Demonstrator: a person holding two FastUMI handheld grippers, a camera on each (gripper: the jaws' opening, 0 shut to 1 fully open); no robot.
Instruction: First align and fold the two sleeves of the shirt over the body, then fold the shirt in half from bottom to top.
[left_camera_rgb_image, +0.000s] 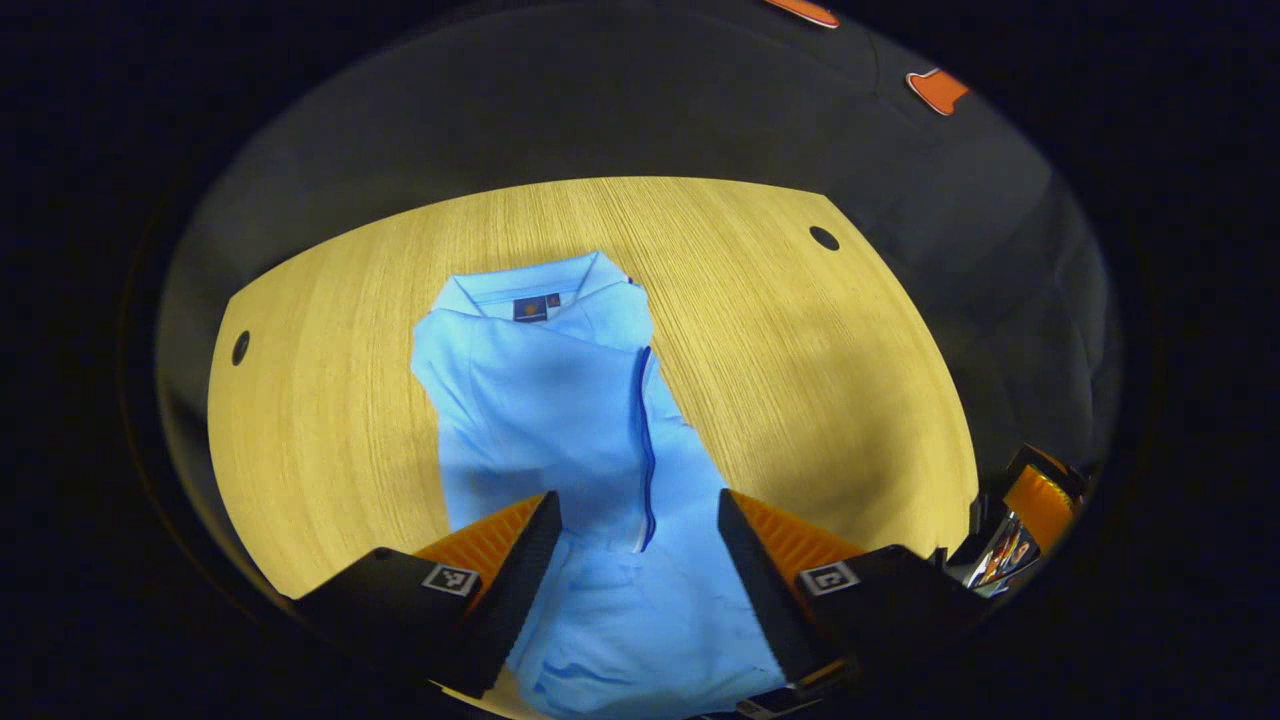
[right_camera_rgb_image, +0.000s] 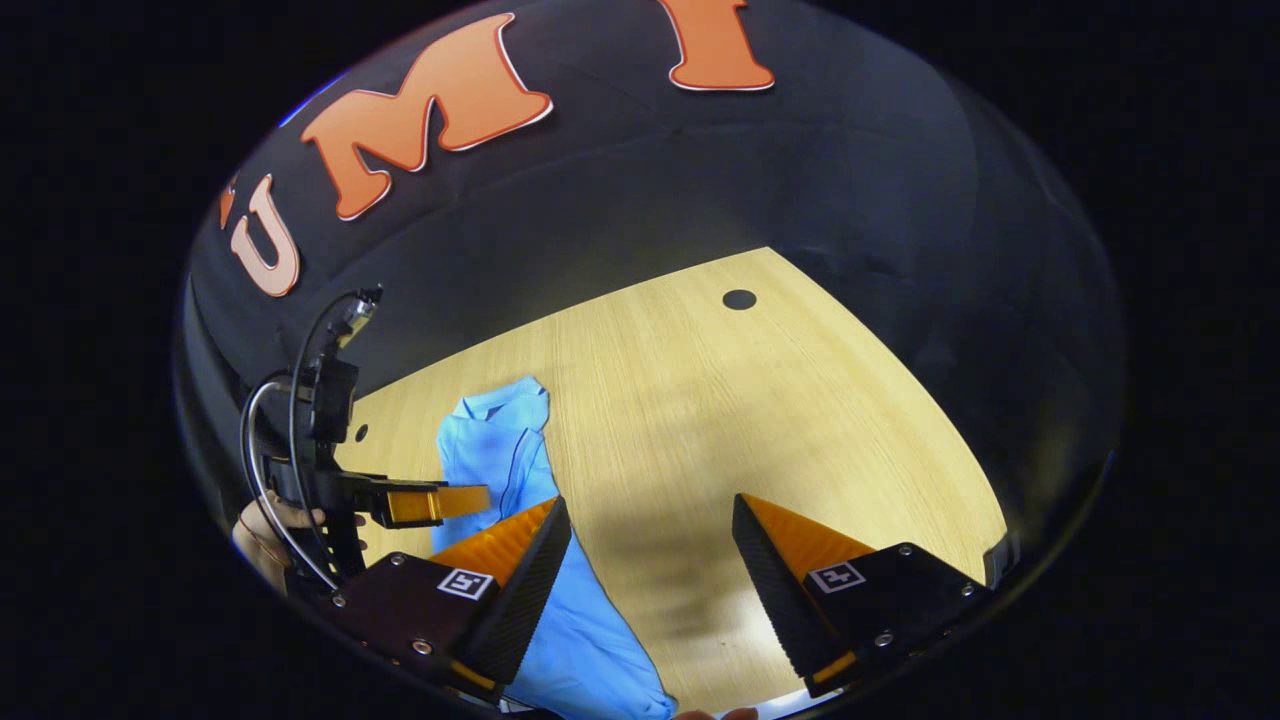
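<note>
Both your grippers, left (left_camera_rgb_image: 640, 545) and right (right_camera_rgb_image: 650, 545), gape empty over the light blue collared shirt (left_camera_rgb_image: 560, 400); sleeves look folded, so the bottom-to-top fold remains.

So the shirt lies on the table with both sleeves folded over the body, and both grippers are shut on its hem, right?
Not quite. The shirt does lie on the table with its sleeves folded in, but neither gripper is shut. The left gripper is open over the hem in the left gripper view, and the right gripper is open over bare table in the right gripper view.
</note>
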